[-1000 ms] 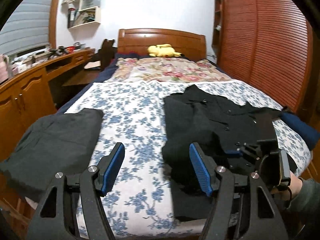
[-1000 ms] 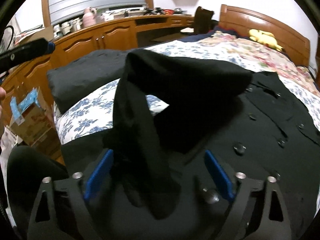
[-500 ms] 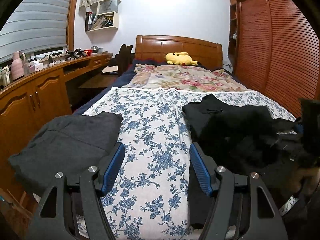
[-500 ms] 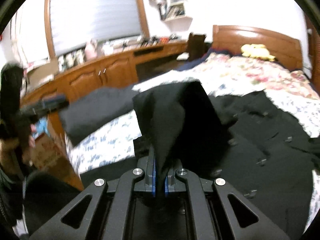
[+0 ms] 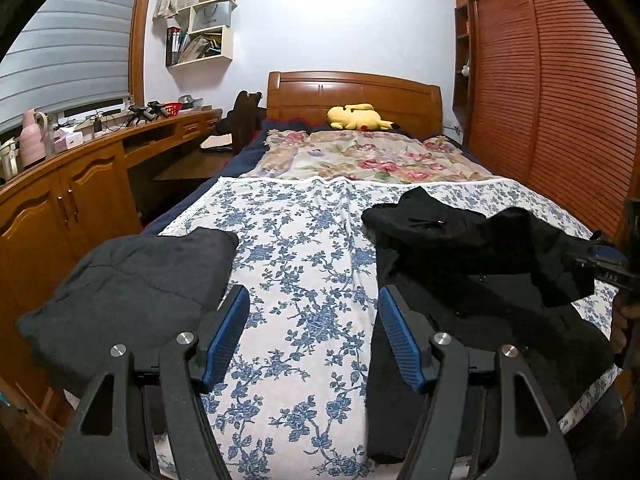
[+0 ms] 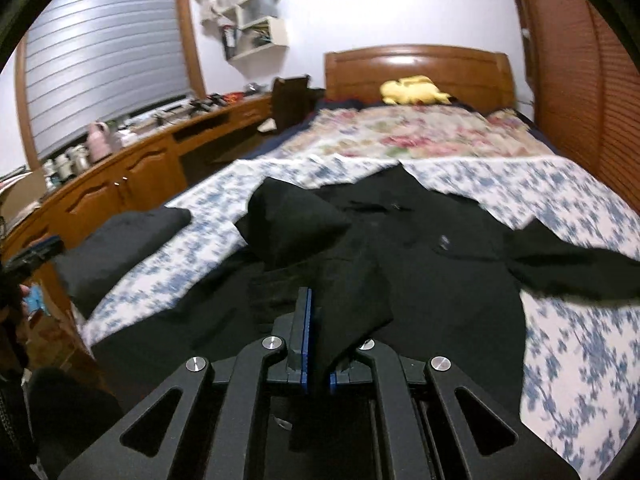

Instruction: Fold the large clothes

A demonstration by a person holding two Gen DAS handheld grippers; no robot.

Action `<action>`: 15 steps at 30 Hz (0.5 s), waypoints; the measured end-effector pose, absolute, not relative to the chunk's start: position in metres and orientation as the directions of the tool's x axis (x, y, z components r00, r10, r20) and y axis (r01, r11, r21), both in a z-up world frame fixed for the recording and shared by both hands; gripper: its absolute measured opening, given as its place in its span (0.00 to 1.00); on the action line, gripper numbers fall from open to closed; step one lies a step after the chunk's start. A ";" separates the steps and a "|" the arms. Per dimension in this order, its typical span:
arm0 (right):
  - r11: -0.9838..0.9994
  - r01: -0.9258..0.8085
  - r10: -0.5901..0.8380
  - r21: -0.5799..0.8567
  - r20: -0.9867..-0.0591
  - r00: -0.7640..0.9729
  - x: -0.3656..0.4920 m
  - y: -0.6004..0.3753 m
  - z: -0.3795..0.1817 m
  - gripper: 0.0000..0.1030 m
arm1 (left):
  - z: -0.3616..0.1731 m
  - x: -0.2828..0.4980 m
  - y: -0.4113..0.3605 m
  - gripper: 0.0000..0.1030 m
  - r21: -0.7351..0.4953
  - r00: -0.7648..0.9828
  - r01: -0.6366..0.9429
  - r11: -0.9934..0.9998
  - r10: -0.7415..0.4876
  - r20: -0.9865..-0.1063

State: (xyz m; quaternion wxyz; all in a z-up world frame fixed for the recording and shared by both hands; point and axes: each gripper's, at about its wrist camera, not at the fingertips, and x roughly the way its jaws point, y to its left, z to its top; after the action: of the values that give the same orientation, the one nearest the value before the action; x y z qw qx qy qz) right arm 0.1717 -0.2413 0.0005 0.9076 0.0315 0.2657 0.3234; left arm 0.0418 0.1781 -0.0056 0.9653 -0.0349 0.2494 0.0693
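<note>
A black button-front coat lies on the right half of the blue-flowered bedspread. My right gripper is shut on a fold of the coat's sleeve and holds it lifted above the coat body. It also shows at the right edge of the left wrist view, with black cloth hanging from it. My left gripper is open and empty above the foot of the bed, between the coat and a folded dark grey garment.
The folded grey garment lies at the bed's left foot corner. A wooden desk and cabinets run along the left. A slatted wardrobe lines the right. A yellow plush toy lies by the headboard.
My right gripper closed on the coat sleeve, lifted it and carried it to the right across the coat. My left gripper stayed open and tilted up and back from the bed.
</note>
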 end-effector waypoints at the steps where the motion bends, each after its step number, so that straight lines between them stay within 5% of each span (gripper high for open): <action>1: 0.797 -0.558 0.593 0.230 -0.476 0.650 0.172 -0.241 -0.003 0.05 | -0.005 0.042 0.176 0.66 -0.031 0.866 -0.149 0.988 0.115 -0.487; 4: 0.828 -0.520 0.545 0.210 -0.520 0.658 0.172 -0.241 -0.015 0.14 | -0.005 0.045 0.171 0.66 -0.029 0.866 -0.140 0.990 0.108 -0.488; 11: 0.897 -0.417 0.416 0.146 -0.598 0.685 0.184 -0.240 -0.019 0.58 | -0.013 0.065 0.140 0.66 -0.042 0.867 -0.084 0.996 0.052 -0.496; 15: 0.911 -0.387 0.391 0.142 -0.598 0.700 0.173 -0.251 -0.012 0.63 | -0.020 0.082 0.111 0.66 -0.028 0.858 -0.040 0.999 0.020 -0.514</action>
State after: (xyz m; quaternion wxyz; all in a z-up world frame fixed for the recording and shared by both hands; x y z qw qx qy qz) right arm 0.1726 -0.2514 -0.0122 0.9220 0.0027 0.3247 0.2109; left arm 0.0820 0.1109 -0.0201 0.9636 -0.0189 0.2663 0.0156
